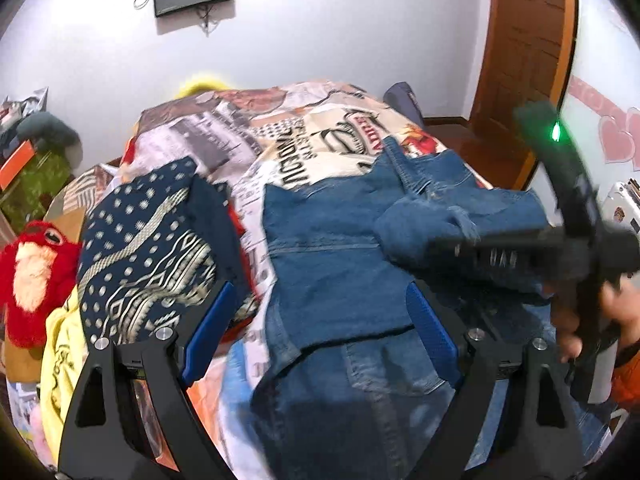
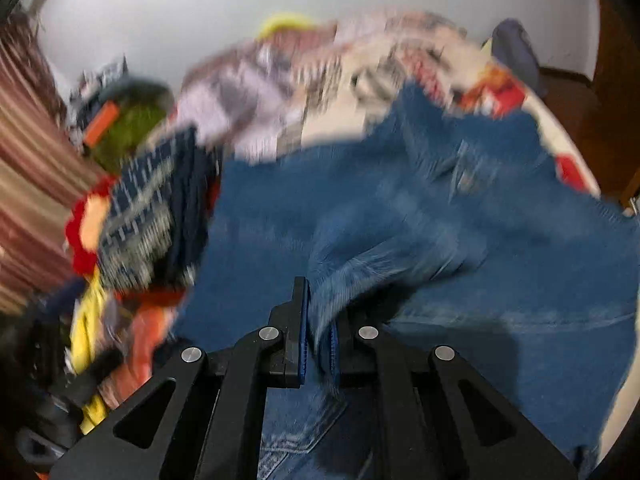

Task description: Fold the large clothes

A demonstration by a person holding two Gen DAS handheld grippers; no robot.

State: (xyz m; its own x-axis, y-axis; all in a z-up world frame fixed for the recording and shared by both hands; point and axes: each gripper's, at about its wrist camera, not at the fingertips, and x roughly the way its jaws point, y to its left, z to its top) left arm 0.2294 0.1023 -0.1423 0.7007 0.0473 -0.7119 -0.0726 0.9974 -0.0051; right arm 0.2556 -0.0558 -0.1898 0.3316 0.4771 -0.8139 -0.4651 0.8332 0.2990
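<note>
Gripping a denim fold, the right gripper [image 2: 316, 344] drags the jeans [image 1: 332, 264] lying ahead – fabric may slip from its pinch; left gripper [image 1: 320, 320] hovers agape above them.

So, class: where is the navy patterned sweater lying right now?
In the left wrist view the sweater lies on the left side of the bed, left of the jeans and right of the red plush toy.
</note>
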